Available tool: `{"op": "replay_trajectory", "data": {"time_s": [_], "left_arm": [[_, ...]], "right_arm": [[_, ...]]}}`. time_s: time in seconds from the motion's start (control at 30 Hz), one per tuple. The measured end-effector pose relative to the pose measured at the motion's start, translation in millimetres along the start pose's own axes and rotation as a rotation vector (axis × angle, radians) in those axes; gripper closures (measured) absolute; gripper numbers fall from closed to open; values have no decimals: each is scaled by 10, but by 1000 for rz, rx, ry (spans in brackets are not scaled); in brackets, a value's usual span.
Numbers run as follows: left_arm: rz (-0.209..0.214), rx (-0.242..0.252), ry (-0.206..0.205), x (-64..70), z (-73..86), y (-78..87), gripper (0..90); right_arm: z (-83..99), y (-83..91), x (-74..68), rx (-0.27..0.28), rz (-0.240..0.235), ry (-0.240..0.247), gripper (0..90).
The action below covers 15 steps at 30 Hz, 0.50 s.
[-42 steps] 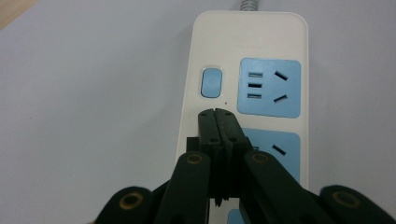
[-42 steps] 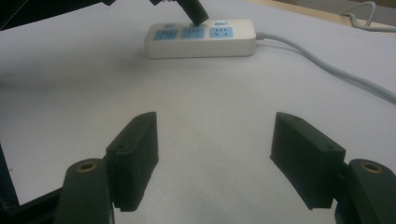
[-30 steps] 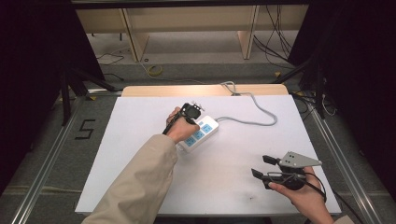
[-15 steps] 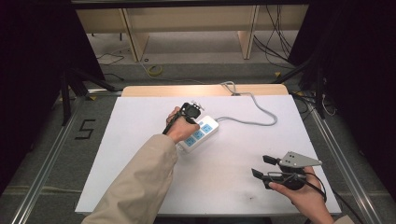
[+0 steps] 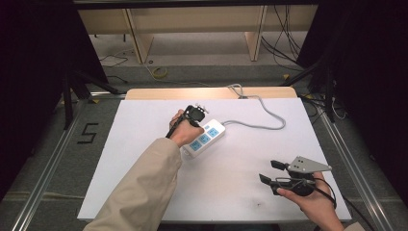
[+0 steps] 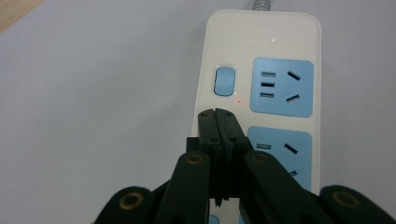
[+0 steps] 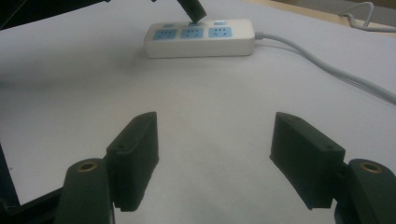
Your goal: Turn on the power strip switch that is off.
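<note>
A white power strip (image 5: 208,137) with blue sockets lies near the middle of the white table, its grey cable (image 5: 262,113) running to the far edge. My left gripper (image 5: 196,115) hangs just above the strip, shut, with nothing between its jaws. In the left gripper view its closed tips (image 6: 217,119) point at the strip (image 6: 275,70) just below the blue switch (image 6: 224,81), beside a small red light. My right gripper (image 5: 269,172) rests near the front right of the table, open and empty. The right gripper view looks across bare table at the strip (image 7: 201,39).
The white table top (image 5: 144,144) has bare room at left and front. Behind the table's wooden far edge (image 5: 159,93) stand a wooden frame and loose cables on the floor. Metal rails run along both sides of the table.
</note>
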<state>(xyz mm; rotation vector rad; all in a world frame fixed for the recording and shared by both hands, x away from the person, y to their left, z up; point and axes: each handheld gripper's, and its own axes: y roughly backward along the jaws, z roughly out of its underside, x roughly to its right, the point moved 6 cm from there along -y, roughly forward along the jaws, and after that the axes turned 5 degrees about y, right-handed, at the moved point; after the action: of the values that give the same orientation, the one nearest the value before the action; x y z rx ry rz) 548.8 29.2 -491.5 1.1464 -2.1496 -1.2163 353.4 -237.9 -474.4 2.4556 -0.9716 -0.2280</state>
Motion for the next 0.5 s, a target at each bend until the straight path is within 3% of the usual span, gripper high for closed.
{"op": "replay_trajectory", "data": {"time_s": [0.27, 0.5], "left_arm": [[-21, -19, -26, 21, -6, -16, 900], [-20, -40, -21, 38, -14, -21, 900]], "right_arm": [[0, 1, -5, -3, 1, 1, 324], [-1, 2, -11, -3, -1, 2, 324]]}}
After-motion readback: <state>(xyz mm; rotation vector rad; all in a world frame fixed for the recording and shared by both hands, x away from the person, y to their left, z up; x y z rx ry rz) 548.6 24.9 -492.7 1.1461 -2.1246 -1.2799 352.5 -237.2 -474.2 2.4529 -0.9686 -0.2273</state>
